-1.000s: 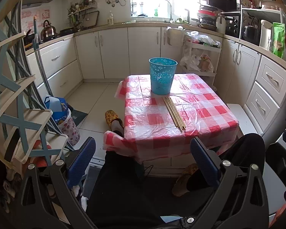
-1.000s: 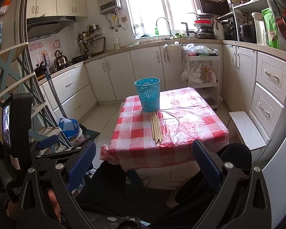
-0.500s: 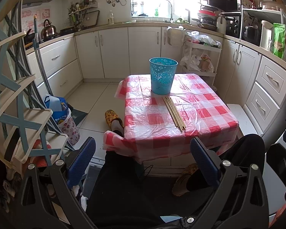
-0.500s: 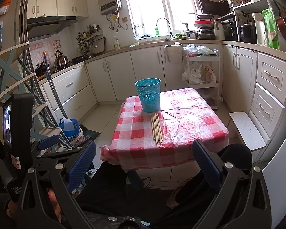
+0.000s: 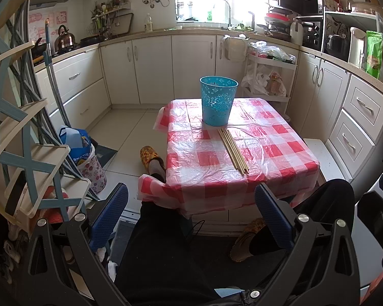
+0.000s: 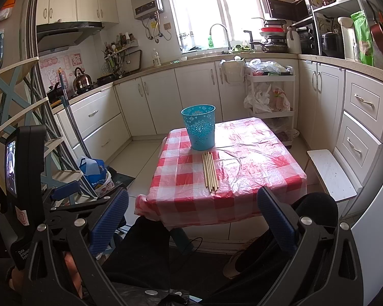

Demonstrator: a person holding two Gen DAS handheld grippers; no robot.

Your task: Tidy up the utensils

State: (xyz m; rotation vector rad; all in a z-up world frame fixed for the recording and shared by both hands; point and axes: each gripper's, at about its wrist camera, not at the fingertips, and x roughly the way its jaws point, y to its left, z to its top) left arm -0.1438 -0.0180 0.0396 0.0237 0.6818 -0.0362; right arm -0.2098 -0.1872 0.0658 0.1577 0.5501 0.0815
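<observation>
Left tongs (image 5: 191, 204) and right tongs (image 6: 192, 206): both spread wide, empty, low in frame. Chopsticks (image 5: 233, 151) lie bundled mid-frame on the table (image 5: 280, 150), just below the bucket (image 5: 218, 100)

My fingers (image 5: 109, 211) spread wide, holding nothing, low before the table (image 5: 280, 153). A bundle of chopsticks (image 5: 232, 150) lies mid-table, running toward the near edge. The blue bin (image 5: 218, 100) stands upright just beyond them, toward the far edge.
</observation>
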